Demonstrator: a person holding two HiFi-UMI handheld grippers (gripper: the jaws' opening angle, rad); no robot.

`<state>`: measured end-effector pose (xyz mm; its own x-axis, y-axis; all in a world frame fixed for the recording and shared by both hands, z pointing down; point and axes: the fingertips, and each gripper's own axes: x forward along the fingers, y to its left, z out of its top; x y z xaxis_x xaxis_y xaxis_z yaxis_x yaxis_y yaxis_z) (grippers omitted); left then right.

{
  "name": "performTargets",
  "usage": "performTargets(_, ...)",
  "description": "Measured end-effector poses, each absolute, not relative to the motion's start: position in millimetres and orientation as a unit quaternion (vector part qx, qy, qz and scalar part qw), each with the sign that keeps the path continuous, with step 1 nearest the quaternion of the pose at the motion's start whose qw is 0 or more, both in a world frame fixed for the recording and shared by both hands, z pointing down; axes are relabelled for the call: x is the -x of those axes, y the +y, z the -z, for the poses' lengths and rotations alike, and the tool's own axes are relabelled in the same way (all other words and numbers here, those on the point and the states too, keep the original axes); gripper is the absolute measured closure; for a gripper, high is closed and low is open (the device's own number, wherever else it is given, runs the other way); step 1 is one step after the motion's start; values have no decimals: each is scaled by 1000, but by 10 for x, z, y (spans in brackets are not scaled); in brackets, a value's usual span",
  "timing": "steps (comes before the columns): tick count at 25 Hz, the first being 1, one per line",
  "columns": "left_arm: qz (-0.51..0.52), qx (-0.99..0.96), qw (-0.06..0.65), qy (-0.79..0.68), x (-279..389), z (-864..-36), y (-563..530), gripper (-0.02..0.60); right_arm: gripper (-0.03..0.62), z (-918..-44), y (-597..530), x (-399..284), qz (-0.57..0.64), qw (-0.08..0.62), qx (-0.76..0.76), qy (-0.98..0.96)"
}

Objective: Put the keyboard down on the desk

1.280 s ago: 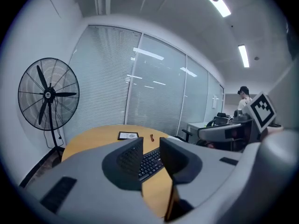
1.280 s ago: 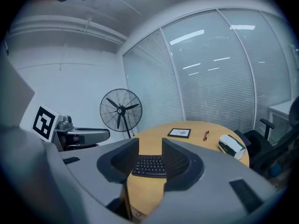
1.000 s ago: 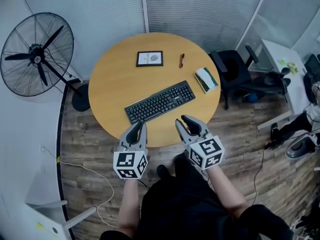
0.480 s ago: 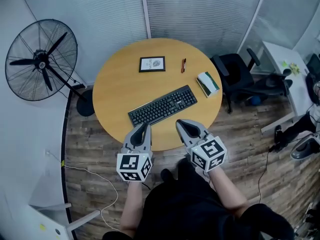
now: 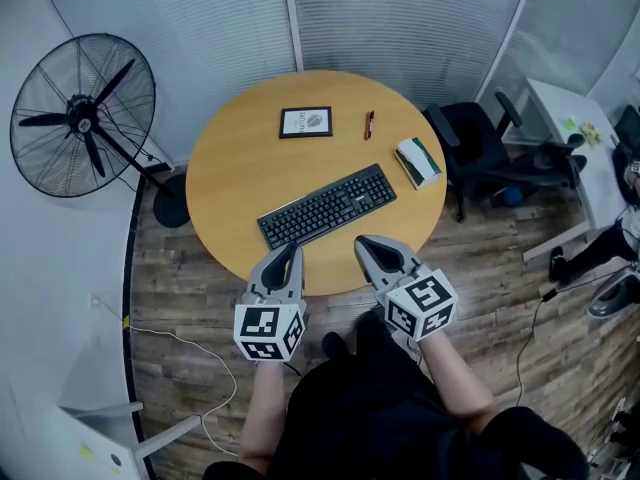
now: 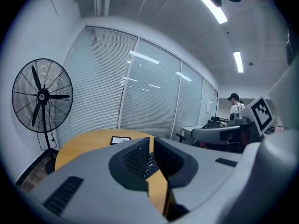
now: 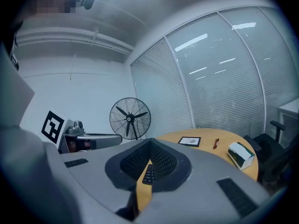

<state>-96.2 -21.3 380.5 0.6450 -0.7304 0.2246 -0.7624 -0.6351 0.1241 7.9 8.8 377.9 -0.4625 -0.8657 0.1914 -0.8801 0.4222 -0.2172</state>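
Left gripper (image 5: 289, 251) and right gripper (image 5: 366, 242) have jaws pressed together, empty, near the keyboard (image 5: 327, 205).

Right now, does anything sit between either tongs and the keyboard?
Nothing visible. Only bare desk separates the shut left tongs and right tongs from the keyboard; the picture frame, pen and box lie beyond it.

Office: blind-covered glass partitions (image 5: 400, 18), swivel chair (image 5: 466, 134), round desk (image 5: 230, 173).
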Motion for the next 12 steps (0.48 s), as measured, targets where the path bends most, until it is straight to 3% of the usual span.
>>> performTargets(12, -78, -899, 103, -418, 980, -3820, -194, 557, 586, -3773, 144, -110, -139, 32, -515, -845)
